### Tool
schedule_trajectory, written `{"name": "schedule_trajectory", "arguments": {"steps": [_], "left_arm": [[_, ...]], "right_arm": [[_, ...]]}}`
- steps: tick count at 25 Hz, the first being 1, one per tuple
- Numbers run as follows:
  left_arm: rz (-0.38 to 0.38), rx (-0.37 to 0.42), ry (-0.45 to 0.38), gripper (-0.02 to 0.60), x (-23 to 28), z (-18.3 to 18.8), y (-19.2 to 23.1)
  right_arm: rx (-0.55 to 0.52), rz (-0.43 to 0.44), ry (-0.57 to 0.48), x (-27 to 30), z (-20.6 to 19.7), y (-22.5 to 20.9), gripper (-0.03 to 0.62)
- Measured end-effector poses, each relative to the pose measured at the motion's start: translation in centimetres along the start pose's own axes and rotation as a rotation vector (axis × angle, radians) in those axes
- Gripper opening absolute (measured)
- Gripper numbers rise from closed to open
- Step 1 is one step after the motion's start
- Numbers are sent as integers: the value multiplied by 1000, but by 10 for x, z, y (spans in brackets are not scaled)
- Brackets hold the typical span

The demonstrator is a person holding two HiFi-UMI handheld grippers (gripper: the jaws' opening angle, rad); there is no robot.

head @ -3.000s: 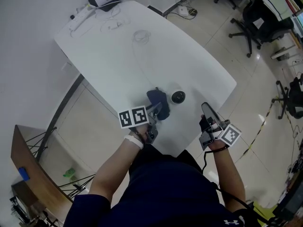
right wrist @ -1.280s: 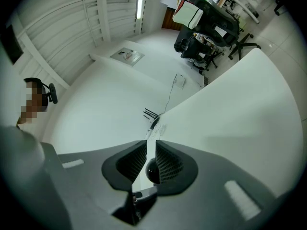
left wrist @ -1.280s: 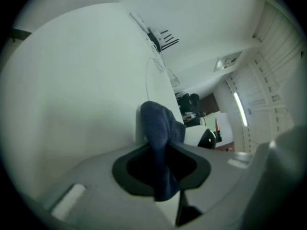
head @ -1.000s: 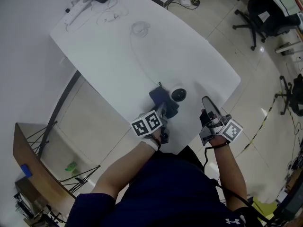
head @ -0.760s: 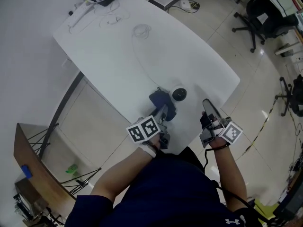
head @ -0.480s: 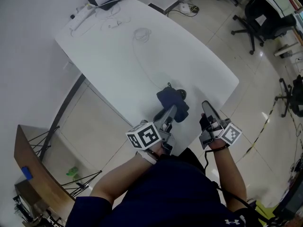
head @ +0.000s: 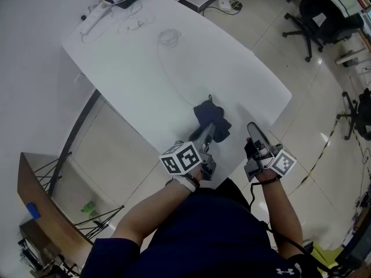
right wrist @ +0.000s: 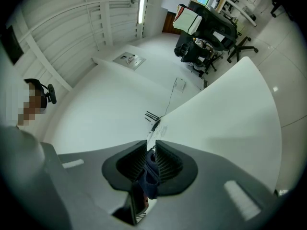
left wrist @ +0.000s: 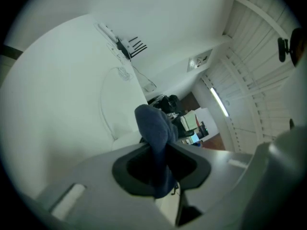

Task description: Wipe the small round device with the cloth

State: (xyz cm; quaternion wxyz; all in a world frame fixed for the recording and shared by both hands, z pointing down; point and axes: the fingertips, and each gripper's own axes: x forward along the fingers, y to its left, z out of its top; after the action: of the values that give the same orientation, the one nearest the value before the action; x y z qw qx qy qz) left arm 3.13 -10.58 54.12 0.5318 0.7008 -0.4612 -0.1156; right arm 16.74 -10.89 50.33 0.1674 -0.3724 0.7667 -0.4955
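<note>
Filling most of the head view, the white table (head: 174, 68) has the dark blue cloth (head: 207, 116) bunched above its near edge, and the small round device cannot be made out beside or under it. The left gripper (left wrist: 156, 164) pinches the cloth between its jaws. The right gripper (right wrist: 150, 161), just beside the table's edge, has its jaws drawn nearly together, with something dark blue in the slit; whether they grip it I cannot tell.

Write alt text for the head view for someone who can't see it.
Seen from above, the person's left gripper holds a dark blue cloth near the front edge of a white rounded table; the right gripper hangs beside it.
</note>
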Motion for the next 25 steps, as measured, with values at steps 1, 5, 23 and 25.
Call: {"name": "schedule_trajectory", "arguments": {"steps": [1,5,23,25], "left_arm": [[11,1,-2,75,-3,0,6],[72,-13,-5,75,-13,-5,34],[229,-98,104,75,-3,-29,100],[234,-39,182,75,-8,-31,92]], "right_arm": [[3,-2,1,0,0,-2,60],[13,4,6,4,2,-5,60],[17,-2,39,17,-9,-8,58],[12,6,32,15,-8,-4,58]]}}
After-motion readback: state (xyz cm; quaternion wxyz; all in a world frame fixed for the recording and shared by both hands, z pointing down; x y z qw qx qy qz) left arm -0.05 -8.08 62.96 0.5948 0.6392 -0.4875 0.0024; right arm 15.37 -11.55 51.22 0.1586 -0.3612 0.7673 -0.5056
